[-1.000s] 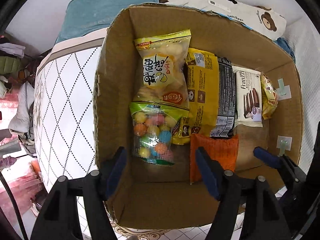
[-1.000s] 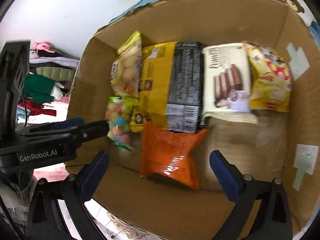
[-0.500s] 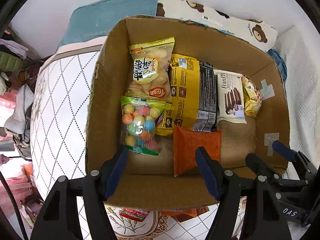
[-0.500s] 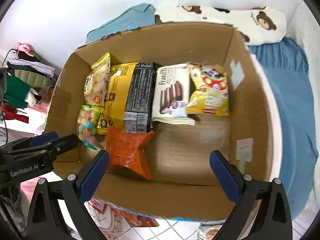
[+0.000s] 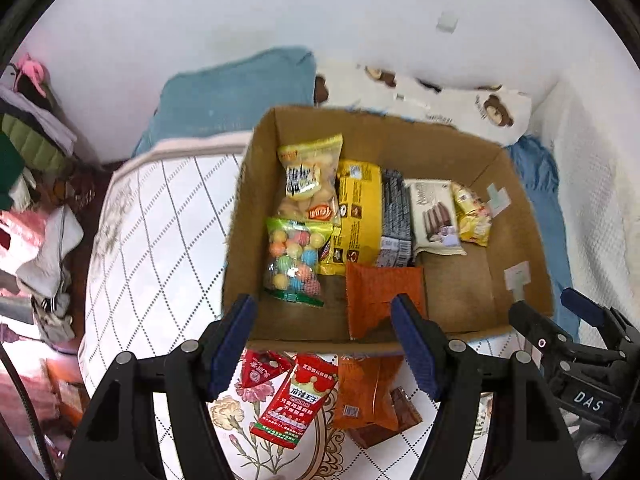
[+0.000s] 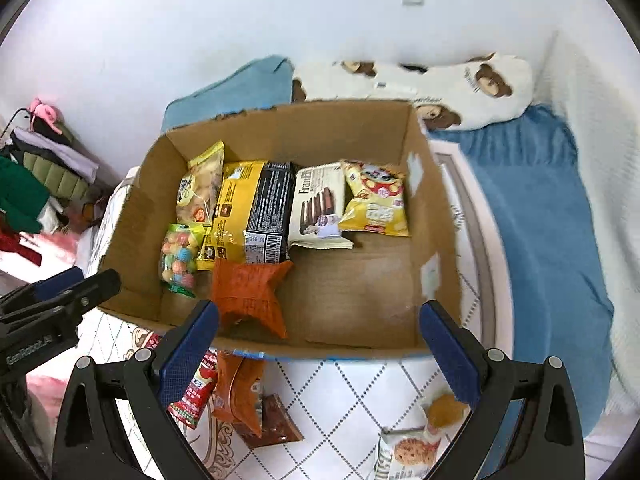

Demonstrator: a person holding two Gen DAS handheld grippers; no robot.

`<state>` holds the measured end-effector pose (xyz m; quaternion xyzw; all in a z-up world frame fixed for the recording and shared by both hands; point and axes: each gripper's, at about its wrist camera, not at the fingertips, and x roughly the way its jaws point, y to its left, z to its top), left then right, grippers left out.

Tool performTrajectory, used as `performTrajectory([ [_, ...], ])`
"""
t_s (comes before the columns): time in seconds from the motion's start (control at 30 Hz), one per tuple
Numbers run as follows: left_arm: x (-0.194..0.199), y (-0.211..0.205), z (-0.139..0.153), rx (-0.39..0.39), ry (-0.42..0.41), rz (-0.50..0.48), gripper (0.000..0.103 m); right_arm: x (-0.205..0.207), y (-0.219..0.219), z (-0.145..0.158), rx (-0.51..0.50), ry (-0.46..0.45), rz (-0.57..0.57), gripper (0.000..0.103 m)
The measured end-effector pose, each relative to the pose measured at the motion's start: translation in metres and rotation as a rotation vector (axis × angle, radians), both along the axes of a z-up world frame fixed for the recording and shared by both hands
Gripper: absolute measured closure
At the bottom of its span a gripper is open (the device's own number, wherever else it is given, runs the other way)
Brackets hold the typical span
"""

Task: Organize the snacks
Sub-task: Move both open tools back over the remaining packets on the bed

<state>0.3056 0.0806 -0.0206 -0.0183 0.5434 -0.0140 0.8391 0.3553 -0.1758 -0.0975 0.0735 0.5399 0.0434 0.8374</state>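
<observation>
A cardboard box [image 5: 520,240] [image 6: 436,216] sits on the bed and holds several snack packs: a candy-ball bag [image 5: 294,264] [image 6: 180,256], an orange pack [image 5: 380,292] [image 6: 250,288], a yellow-black pack [image 5: 360,216], a Franzzi wafer pack [image 6: 318,208] and a yellow chips bag [image 6: 376,200]. In front of the box lie a red sachet [image 5: 296,400] [image 6: 196,392], an orange pack [image 5: 366,392] [image 6: 236,388], a brown pack [image 6: 272,420] and a cookie pack [image 6: 412,448]. My left gripper [image 5: 324,344] and right gripper [image 6: 316,348] are open and empty, above the box's near edge.
The quilted mattress [image 5: 160,240] drops off at the left, with clothes piles [image 5: 28,152] beyond. A blue blanket [image 6: 540,220] lies right of the box. A bear-print pillow [image 6: 440,80] and a teal pillow [image 5: 240,92] lie behind it against the wall.
Both grippers have pulled back and up from inside the box. The box looks smaller, and the loose packs in front of it have come into view.
</observation>
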Motion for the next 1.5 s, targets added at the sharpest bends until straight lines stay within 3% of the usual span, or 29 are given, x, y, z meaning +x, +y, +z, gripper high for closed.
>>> performTrajectory([
  [0.33,-0.062,0.011,0.04,0.004,-0.154,-0.043,0.034,-0.066,0.016,0.057,-0.055,-0.177,-0.042,0.001],
  [0.57,-0.098,0.026,0.054,0.007,-0.23,-0.028,0.034,-0.102,0.028,0.06,0.0,-0.197,-0.054,0.001],
  [0.63,-0.104,0.033,0.048,0.004,-0.227,-0.014,0.022,-0.109,0.033,0.051,0.031,-0.177,-0.04,0.001],
  [0.67,-0.105,0.036,0.042,0.005,-0.219,-0.009,0.008,-0.112,0.037,0.042,0.046,-0.153,-0.036,0.001],
  [0.7,-0.108,0.04,0.037,0.006,-0.208,-0.006,0.006,-0.113,0.039,0.035,0.056,-0.14,-0.031,0.001],
  [0.9,-0.109,0.059,-0.031,0.041,-0.084,0.004,0.006,-0.114,0.064,-0.031,0.094,-0.013,0.006,0.001],
  [0.93,-0.107,0.06,-0.047,0.062,-0.057,-0.008,0.006,-0.113,0.069,-0.045,0.094,0.007,0.008,0.003],
  [1.03,-0.101,0.054,-0.092,0.112,0.023,-0.07,0.006,-0.109,0.074,-0.078,0.101,0.067,0.002,0.035],
  [1.1,-0.095,0.046,-0.119,0.14,0.074,-0.123,0.006,-0.109,0.074,-0.096,0.107,0.101,-0.016,0.036],
  [1.27,-0.074,0.015,-0.182,0.239,0.194,-0.29,0.006,-0.114,0.068,-0.11,0.081,0.11,-0.049,0.037],
  [1.33,-0.066,0.007,-0.199,0.242,0.222,-0.338,0.012,-0.113,0.067,-0.109,0.067,0.105,-0.056,0.036],
  [1.47,-0.069,0.01,-0.2,0.182,0.209,-0.331,0.05,-0.104,0.075,-0.103,0.056,0.088,-0.048,0.036],
  [1.5,-0.072,0.014,-0.198,0.177,0.206,-0.314,0.052,-0.099,0.077,-0.1,0.051,0.086,-0.038,0.036],
])
